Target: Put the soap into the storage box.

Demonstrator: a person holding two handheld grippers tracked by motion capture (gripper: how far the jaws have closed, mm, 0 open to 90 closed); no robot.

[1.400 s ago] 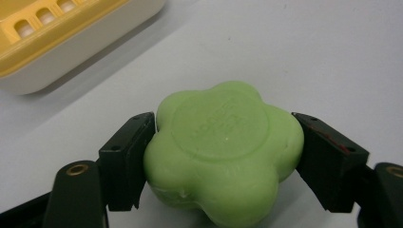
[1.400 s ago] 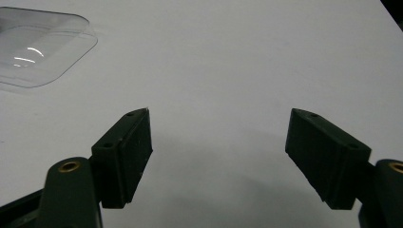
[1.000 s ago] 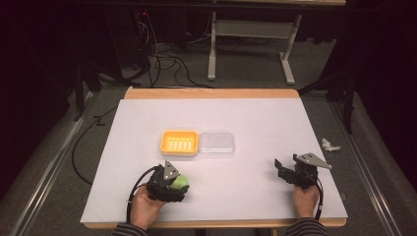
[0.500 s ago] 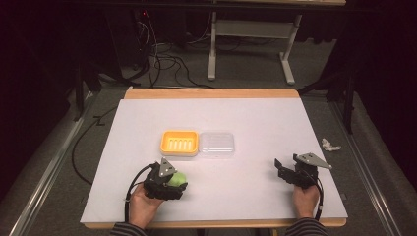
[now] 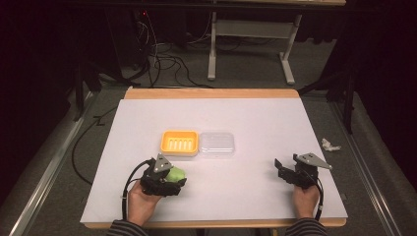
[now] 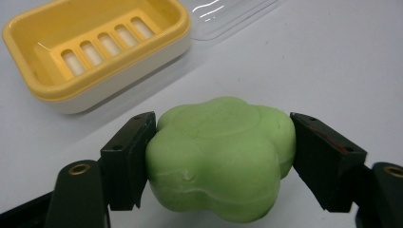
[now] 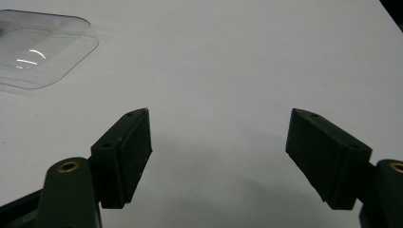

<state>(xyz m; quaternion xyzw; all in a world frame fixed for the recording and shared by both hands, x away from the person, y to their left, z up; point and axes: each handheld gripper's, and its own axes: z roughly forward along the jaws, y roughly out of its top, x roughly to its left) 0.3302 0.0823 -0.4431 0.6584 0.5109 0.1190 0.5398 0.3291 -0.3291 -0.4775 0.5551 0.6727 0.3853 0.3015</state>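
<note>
Tabletop (image 5: pixel 255 123): one green soap (image 6: pixel 221 156) (clamped by left tool (image 6: pixel 221 161)), one yellow dish (image 6: pixel 95 47), one clear lid (image 5: pixel 217 144); right tool (image 7: pixel 218 156) gapes empty.

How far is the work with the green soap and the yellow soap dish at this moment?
Done: the left claw is shut on the green soap, its pads pressing both sides. In hand: the soap sits low, near the white table, just short of the yellow soap dish. Left: the dish is empty, so the soap probably goes in next. The clear lid lies beside the dish. The right claw is open and holds nothing.
</note>
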